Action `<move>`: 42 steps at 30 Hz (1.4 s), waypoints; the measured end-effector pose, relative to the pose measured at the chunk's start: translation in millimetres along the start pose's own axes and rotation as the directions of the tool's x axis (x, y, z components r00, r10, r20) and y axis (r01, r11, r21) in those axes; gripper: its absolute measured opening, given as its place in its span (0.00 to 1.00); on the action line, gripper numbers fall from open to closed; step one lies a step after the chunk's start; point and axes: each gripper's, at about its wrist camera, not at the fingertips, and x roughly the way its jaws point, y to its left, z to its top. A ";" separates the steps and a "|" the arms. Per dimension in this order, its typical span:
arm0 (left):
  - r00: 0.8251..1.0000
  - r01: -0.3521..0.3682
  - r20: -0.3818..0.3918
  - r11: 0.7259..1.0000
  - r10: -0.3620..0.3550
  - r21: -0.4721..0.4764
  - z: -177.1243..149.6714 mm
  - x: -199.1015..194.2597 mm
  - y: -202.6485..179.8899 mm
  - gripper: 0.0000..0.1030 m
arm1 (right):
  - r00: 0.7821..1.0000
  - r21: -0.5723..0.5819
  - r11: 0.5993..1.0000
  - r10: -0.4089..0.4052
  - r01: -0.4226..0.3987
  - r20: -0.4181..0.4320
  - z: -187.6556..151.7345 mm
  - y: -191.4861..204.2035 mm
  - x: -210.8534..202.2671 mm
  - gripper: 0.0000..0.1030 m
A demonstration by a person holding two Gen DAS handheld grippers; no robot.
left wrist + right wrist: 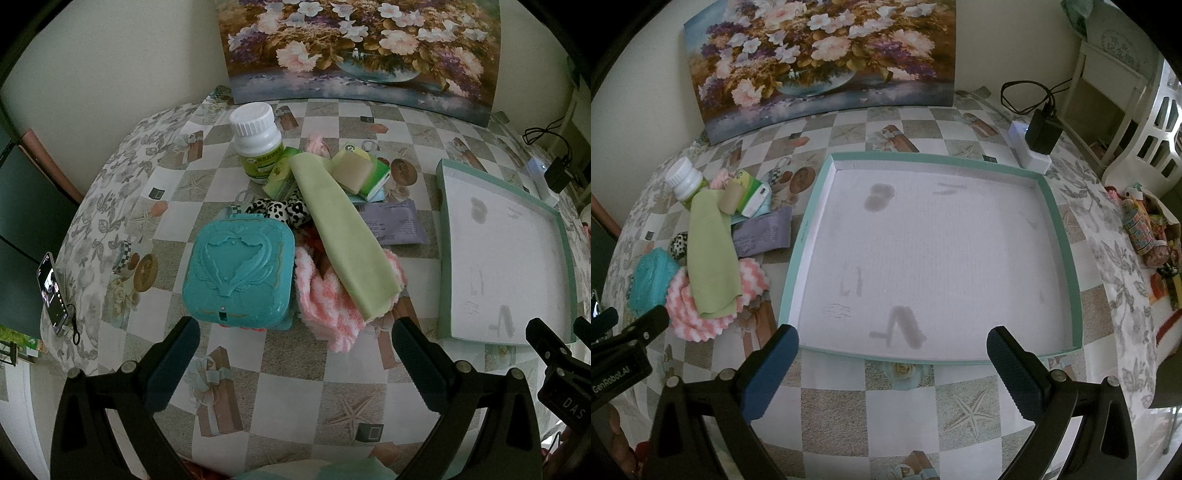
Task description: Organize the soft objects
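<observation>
A pile lies on the checked tablecloth. A light green cloth (pixel 343 236) drapes over a fuzzy pink-and-white sock (pixel 325 306). A black-and-white spotted scrunchie (pixel 280 212) and a pink fluffy item (pixel 317 144) lie behind. My left gripper (pixel 295 332) is open and empty, just short of the sock. A shallow teal-rimmed box lid (pixel 1060 236) with a white inside holds nothing. My right gripper (pixel 892 345) is open and empty over its near edge. The cloth (pixel 711 251) and sock (pixel 690 317) show at left in the right wrist view.
A teal plastic case (pixel 238 269), a white-capped bottle (pixel 256 136), green cartons (pixel 373 173) and a purple packet (pixel 395 221) sit in the pile. A flower painting (pixel 362 48) leans on the wall. A charger and power strip (pixel 1038 138) lie far right. A phone (pixel 51 291) sits at the left edge.
</observation>
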 end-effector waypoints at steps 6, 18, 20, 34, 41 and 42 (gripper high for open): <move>1.000 -0.001 0.000 1.000 0.001 0.001 0.0 0.1 -0.1 1.00 | 1.000 0.000 1.000 0.000 0.000 -0.001 -0.2 0.0 0.1 1.00; 1.000 0.001 0.000 1.000 -0.001 -0.001 0.3 0.0 -0.8 1.00 | 1.000 0.000 1.000 0.000 0.000 -0.001 -0.5 0.2 0.5 1.00; 1.000 0.006 0.001 1.000 -0.006 -0.005 -0.3 -0.4 3.7 1.00 | 1.000 0.001 1.000 0.000 0.000 0.000 -0.2 -0.3 -0.3 1.00; 0.990 0.139 0.007 0.980 -0.139 -0.144 62.8 -7.6 36.2 1.00 | 0.996 -0.071 0.993 0.093 -0.092 0.011 38.9 35.5 -23.9 1.00; 0.991 0.129 0.068 0.969 -0.117 -0.213 98.6 3.5 51.3 1.00 | 0.984 -0.097 0.981 0.173 -0.168 0.040 86.9 72.1 -18.9 1.00; 0.994 0.104 0.068 0.969 -0.091 -0.222 103.2 7.0 54.3 1.00 | 0.983 -0.106 0.979 0.181 -0.176 0.035 90.5 78.8 -14.3 0.99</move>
